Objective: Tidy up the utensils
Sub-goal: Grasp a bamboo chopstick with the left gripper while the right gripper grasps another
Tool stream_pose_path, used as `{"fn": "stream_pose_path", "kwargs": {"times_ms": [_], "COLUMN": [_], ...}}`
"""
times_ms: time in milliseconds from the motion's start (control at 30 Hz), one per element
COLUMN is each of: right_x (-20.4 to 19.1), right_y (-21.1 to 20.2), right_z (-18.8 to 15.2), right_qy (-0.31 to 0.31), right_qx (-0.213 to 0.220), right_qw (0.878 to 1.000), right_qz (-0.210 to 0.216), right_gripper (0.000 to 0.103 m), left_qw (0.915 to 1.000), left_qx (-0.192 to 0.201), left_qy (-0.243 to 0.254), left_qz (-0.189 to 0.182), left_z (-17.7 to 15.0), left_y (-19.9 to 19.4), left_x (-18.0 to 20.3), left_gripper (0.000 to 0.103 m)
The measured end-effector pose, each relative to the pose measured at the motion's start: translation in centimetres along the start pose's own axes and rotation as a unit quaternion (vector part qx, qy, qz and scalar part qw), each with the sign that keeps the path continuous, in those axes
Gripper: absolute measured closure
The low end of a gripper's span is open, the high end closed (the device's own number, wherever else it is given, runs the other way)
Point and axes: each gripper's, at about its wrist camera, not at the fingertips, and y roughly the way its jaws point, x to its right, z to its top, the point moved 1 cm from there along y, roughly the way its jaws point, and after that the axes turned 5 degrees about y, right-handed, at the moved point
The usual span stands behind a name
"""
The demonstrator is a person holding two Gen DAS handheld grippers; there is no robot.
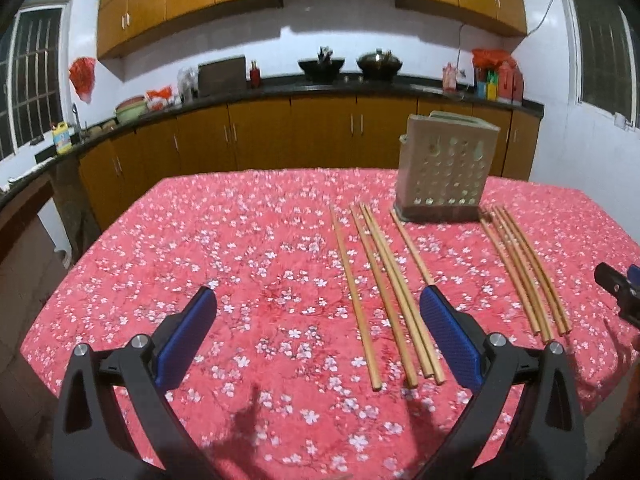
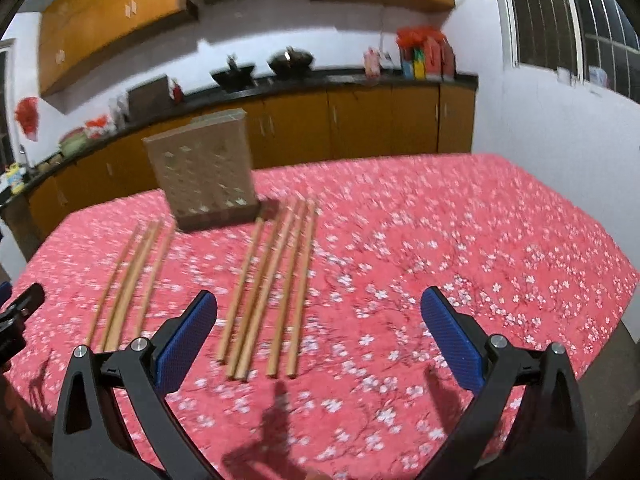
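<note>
Wooden chopsticks lie in two groups on the red floral tablecloth (image 1: 200, 240). In the left wrist view, several chopsticks (image 1: 354, 300) lie ahead of my left gripper (image 1: 318, 296), whose jaws are open and empty. More chopsticks (image 1: 520, 268) lie further right. A perforated beige utensil holder (image 1: 444, 168) stands upright behind them. In the blurred right wrist view, the holder (image 2: 204, 168) stands at the back left, with one group of chopsticks (image 2: 301, 280) ahead and another (image 2: 132, 284) to the left. My right gripper (image 2: 320, 300) is open and holds nothing.
The other gripper's black tip shows at the picture edge in each view (image 1: 616, 284) (image 2: 20, 308). Kitchen counters with woks, bottles and bowls run behind the table (image 1: 340, 80). The table's front edge lies just below the grippers. A white wall (image 2: 540, 128) stands at the right.
</note>
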Motion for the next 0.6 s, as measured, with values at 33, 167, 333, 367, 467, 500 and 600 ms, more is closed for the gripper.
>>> {"fn": "stream_pose_path", "kwargs": {"times_ms": [33, 167, 333, 367, 467, 500, 600], "right_x": [0.0, 0.3, 0.1, 0.0, -0.3, -0.4, -0.5], "right_y": [0.9, 4.4, 6.4, 6.7, 7.4, 7.7, 7.9], "right_z": [0.3, 1.0, 1.1, 1.1, 0.9, 0.8, 0.5], "right_qy": [0.0, 0.016, 0.022, 0.019, 0.007, 0.005, 0.003], "right_qx": [-0.017, -0.08, -0.112, -0.115, -0.127, -0.132, -0.133], "right_qw": [1.0, 0.997, 0.993, 0.993, 0.992, 0.991, 0.991], "right_qz": [-0.004, 0.014, 0.024, 0.024, 0.023, 0.022, 0.023], "right_gripper": [0.019, 0.044, 0.062, 0.063, 0.072, 0.076, 0.082], "left_qw": [0.9999, 0.9982, 0.9962, 0.9956, 0.993, 0.9922, 0.9901], "left_qx": [-0.014, -0.055, -0.076, -0.082, -0.102, -0.107, -0.117], "left_qy": [0.002, -0.006, -0.015, -0.013, -0.011, -0.011, -0.009], "left_qz": [-0.004, -0.02, -0.04, -0.045, -0.059, -0.063, -0.076], "left_z": [0.2, 0.5, 0.7, 0.6, 0.6, 0.6, 0.6], "left_y": [0.7, 2.8, 4.3, 4.6, 5.7, 6.0, 6.6], "left_x": [-0.1, -0.4, -0.3, -0.1, 0.2, 0.3, 0.7], "left_gripper": [0.004, 0.004, 0.012, 0.016, 0.03, 0.034, 0.043]}}
